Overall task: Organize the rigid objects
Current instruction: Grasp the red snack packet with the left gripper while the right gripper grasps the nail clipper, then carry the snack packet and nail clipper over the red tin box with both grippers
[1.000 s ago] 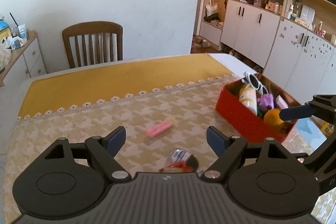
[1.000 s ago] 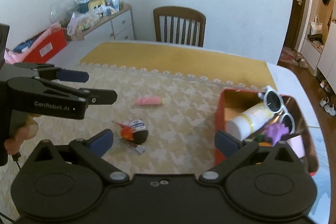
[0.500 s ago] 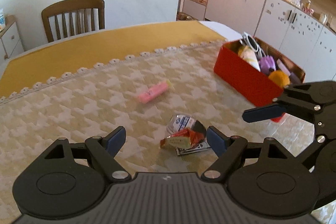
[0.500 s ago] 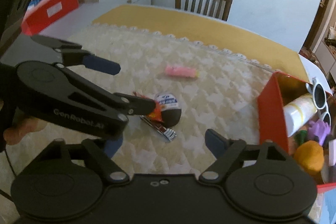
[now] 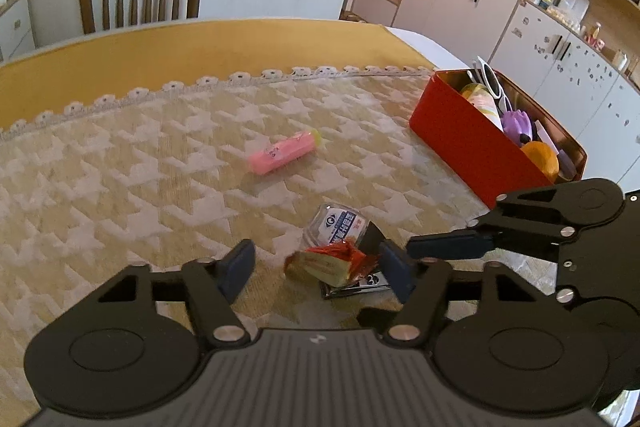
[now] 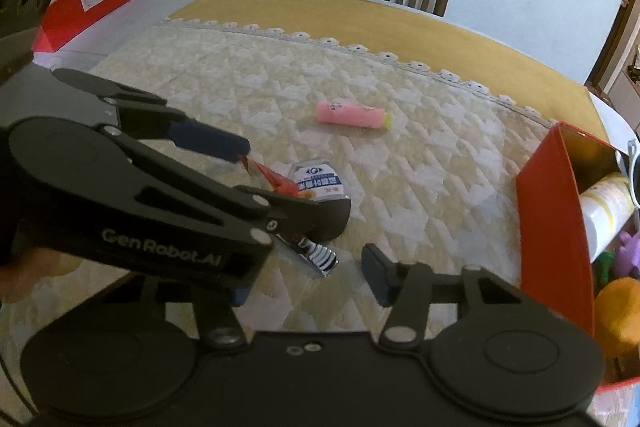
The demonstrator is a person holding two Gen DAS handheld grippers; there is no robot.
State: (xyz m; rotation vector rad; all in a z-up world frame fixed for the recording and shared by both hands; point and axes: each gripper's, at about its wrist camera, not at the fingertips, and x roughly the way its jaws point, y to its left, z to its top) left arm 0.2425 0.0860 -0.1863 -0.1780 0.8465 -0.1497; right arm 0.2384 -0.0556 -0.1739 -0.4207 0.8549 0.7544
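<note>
**On the table, two grippers around a small pile**

On the patterned cloth of the table (image 5: 120, 163) lies a small pile: a red and yellow snack packet (image 5: 328, 261), a clear cup with a blue and white label (image 5: 338, 225), and a shiny foil sachet (image 5: 352, 287) under them. The left gripper (image 5: 316, 273) is low over this pile. Its jaws are closing, with the snack packet between them. The right-side pad is just beside the packet, the other pad is apart from it, so the jaws do not clamp it yet.

The right gripper (image 6: 308, 277) is close to the same pile, from the other side. Its jaws are also closing. Between them I see only cloth and the end of the foil sachet (image 6: 320, 259); one pad is partly hidden behind the left gripper, and nothing is gripped. In the left wrist view one blue finger (image 5: 448, 249) of the right gripper points at the cup.

Farther on the cloth, well apart from the pile, a pink tube with a yellow cap (image 5: 282, 151) lies on its side. A red box (image 5: 472, 143) stands near the table's right edge. It holds white sunglasses (image 5: 494, 83), a white bottle (image 6: 604, 215), a purple toy (image 5: 518, 125) and an orange round thing (image 5: 542, 155).
</note>
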